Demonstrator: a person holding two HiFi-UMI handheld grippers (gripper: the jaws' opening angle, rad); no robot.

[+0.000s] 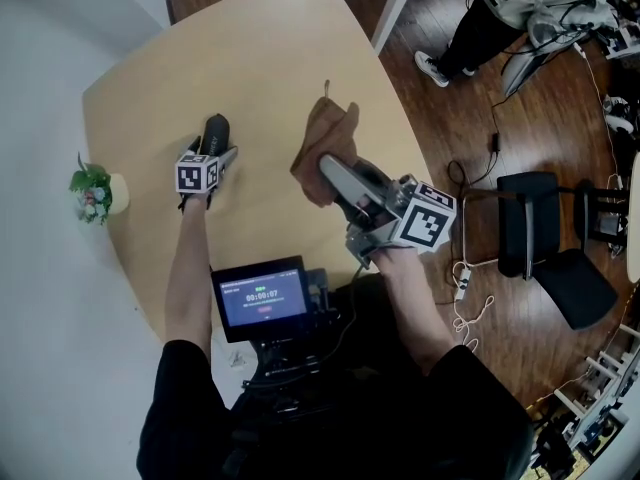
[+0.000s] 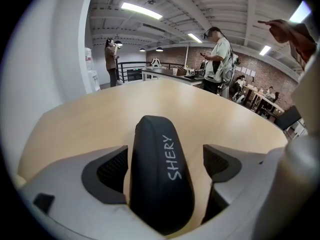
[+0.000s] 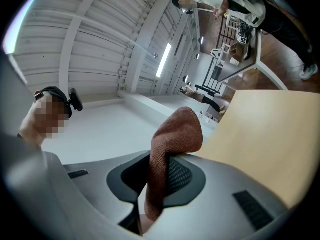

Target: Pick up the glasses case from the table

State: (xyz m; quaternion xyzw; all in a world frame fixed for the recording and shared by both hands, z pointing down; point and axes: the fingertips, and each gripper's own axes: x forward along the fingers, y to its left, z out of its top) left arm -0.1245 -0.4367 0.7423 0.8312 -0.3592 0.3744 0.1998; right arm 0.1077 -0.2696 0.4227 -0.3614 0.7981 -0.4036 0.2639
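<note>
The left gripper, fingers apart, straddles the glasses case lying on the tabletop, likely a light, rigid, slick shell best pinched across its narrow middle, while the right gripper clamps a brown cloth.

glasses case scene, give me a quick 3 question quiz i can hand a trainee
1. True or false: the right hand-held gripper is empty.
2. Which thing stands between the open jaws of the left hand-held gripper? A) a mug B) a glasses case C) a phone
3. Fill in: the cloth is ____ in colour.

Key
1. False: its jaws are shut on the cloth.
2. B
3. brown
</note>
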